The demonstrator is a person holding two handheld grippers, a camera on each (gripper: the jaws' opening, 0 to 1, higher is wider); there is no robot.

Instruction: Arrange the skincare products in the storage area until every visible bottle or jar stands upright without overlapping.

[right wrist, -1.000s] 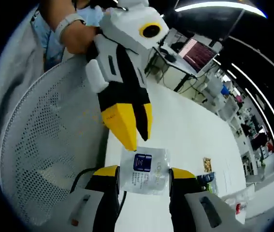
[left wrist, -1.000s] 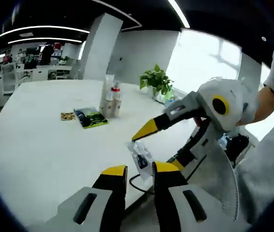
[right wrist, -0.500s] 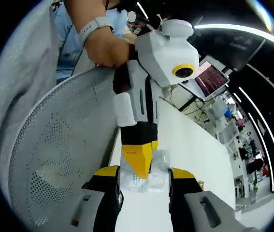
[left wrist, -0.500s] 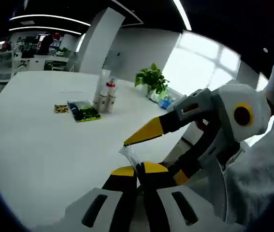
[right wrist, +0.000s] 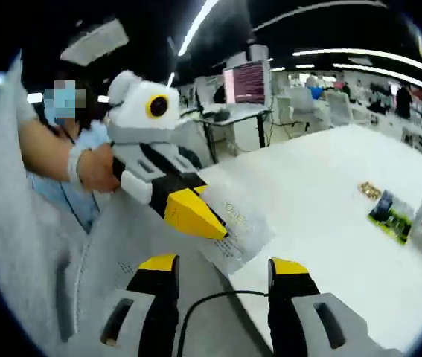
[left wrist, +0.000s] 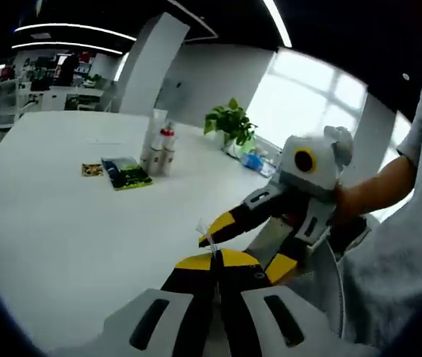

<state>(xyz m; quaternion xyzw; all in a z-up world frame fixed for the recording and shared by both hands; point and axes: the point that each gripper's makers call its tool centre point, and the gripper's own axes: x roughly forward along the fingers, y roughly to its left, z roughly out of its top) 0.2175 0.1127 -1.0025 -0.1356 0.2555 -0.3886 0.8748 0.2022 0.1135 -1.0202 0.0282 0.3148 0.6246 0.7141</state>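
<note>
left gripper (left wrist: 214,262) has its jaws pinched together on the clear sachet (right wrist: 234,232); in the left gripper view that sachet is an edge-on sliver poking up from the yellow tips. right gripper (right wrist: 224,269) has its jaws apart and empty, sachet sitting just beyond them at 12 o'clock in the right gripper view. step in hand looks like a carry of the sachet over the near table (left wrist: 62,223) edge toward the storage group: bottles (left wrist: 158,149) standing at 11 o'clock, green packet (left wrist: 126,173) lying flat just beside them, small brown packet (left wrist: 90,169) next to that. to do it well: keep the pinch low on the sachet, bring it in beside the bottles with a gap, don't lay it over the green packet. hard to read: sachet label, how deep the grip is, bottle count (they overlap), and whether a floppy sachet can stand at all. black cable (right wrist: 211,301) runs between the right jaws, watch for a snag.
</note>
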